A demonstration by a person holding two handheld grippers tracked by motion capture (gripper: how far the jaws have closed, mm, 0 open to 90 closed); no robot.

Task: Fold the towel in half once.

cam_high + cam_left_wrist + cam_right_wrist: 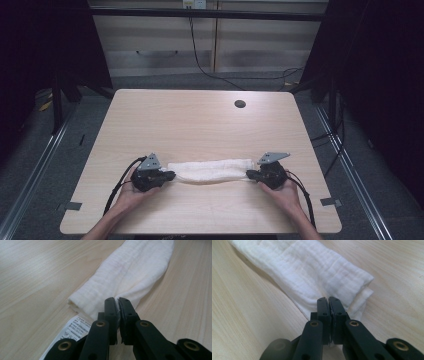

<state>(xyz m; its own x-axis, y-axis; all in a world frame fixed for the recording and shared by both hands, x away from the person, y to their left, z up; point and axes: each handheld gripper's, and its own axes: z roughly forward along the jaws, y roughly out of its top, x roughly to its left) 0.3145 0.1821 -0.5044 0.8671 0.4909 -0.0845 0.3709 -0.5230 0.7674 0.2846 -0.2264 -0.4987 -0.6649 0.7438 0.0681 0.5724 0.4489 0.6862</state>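
A white folded cloth [212,170] lies stretched sideways on the near part of the wooden table [200,120]. My left gripper [171,175] is shut on the cloth's left end, and in the left gripper view its jaws [117,301] pinch a fold of the cloth [130,272], with a printed care label [75,328] lying beside them. At the other end my right gripper [248,174] is shut on the cloth, where the right gripper view has the jaws [328,300] clamped on the layered corner of the cloth [312,267]. A hand holds each gripper.
A round cable hole [240,104] sits in the table's far right part. Black cables [120,185] trail from both grippers toward the front edge. Dark frames and floor rails [35,165] flank the table.
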